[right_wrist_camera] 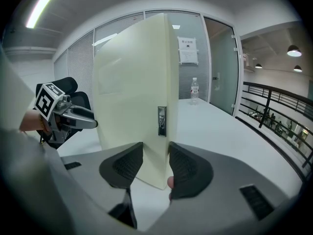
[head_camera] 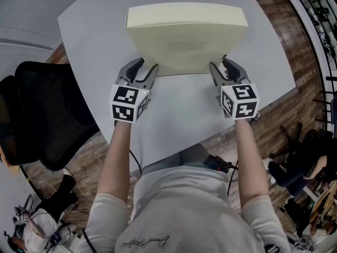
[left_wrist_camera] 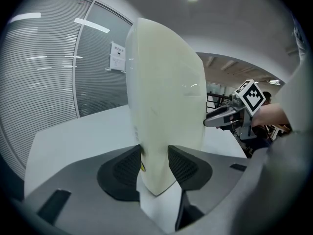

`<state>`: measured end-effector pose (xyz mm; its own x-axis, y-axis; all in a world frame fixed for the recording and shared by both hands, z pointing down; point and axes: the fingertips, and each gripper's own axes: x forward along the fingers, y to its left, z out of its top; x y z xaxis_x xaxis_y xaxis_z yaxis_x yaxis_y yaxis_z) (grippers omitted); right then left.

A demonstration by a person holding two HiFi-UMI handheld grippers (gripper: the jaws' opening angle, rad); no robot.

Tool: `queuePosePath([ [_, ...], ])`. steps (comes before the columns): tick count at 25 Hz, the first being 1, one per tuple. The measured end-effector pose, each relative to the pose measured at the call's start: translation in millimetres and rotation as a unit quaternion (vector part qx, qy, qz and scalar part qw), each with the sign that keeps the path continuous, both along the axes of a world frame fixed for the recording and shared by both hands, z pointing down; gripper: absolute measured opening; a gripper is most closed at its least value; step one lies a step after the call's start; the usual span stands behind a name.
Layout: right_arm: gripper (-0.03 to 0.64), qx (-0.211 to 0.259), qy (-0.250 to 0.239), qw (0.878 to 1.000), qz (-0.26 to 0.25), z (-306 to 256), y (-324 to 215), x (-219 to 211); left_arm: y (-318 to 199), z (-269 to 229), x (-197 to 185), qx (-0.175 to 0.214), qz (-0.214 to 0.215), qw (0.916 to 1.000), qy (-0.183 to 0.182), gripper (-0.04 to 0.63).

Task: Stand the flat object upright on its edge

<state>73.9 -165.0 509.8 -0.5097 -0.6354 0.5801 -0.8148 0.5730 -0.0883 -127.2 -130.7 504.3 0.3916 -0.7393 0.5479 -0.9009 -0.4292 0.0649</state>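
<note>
The cream flat object (head_camera: 187,41) stood about upright on the white table (head_camera: 89,30), with the left gripper (head_camera: 147,66) and right gripper (head_camera: 219,64) each clamping a lower corner, so next, I judged, came steadying and a gentle release.

We cannot read the small dark label (right_wrist_camera: 162,121) on the edge of the pale cream flat box (right_wrist_camera: 132,97), nor the white paper notice (right_wrist_camera: 188,50) on the glass wall (right_wrist_camera: 182,77). The black office chair (head_camera: 42,115) runs off the head view's left edge.
</note>
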Motion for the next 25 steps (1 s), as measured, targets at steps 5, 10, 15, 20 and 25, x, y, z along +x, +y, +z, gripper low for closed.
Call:
queuePosePath([
  [5,0.186,-0.003,0.003,1.0,0.0,1.6,5.0,0.9,5.2,1.1,1.0,0.0,0.0,1.0,-0.001,0.183],
  [10,0.186,-0.005,0.003,1.0,0.0,1.6,8.7,2.2,9.0,0.7,2.3,-0.001,0.0,1.0,-0.001,0.183],
  [15,0.183,-0.006,0.004,1.0,0.0,2.6,11.7,3.4,12.3,1.4,2.9,-0.001,0.0,1.0,0.002,0.181],
  [20,0.183,-0.007,0.005,1.0,-0.001,4.4,15.2,5.6,15.7,2.6,5.0,-0.001,0.005,1.0,0.002,0.181],
  [25,0.183,-0.008,0.007,1.0,-0.002,6.0,19.0,6.2,19.9,4.4,5.5,-0.003,0.005,1.0,0.004,0.181],
])
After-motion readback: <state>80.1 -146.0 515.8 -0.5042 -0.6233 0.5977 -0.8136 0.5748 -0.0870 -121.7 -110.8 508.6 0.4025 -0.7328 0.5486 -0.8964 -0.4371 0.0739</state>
